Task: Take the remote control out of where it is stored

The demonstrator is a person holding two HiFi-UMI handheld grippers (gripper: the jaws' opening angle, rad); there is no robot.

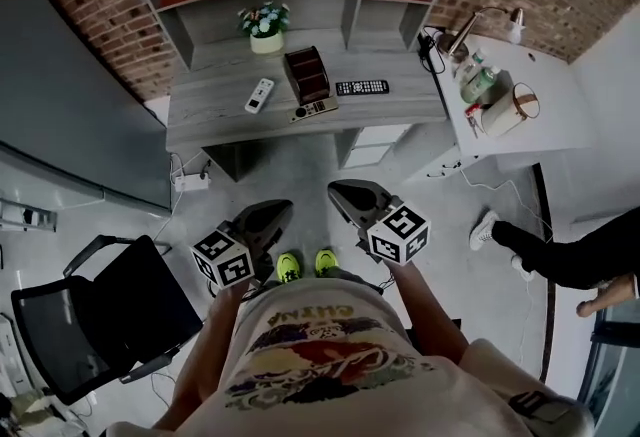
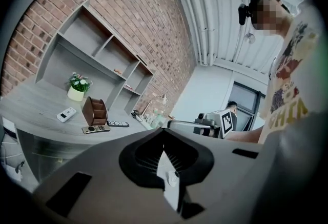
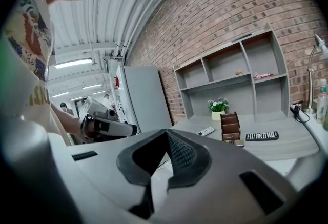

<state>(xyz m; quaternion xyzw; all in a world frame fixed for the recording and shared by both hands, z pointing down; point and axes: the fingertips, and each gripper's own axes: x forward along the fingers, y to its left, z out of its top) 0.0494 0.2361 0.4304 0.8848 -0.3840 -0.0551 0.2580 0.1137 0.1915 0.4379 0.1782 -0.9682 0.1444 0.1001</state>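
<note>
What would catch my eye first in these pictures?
Two grey handheld tongs with black-and-white marker cubes, the left tongs and right tongs, both shut and empty, hover near the person's waist. Ahead, a grey wooden desk carries a brown box-shaped holder with a white remote control to its left and a black remote control to its right.

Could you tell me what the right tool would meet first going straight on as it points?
Nothing stands in between; the right tool would probably reach the desk edge near the white remote, though depth is unclear.
</note>
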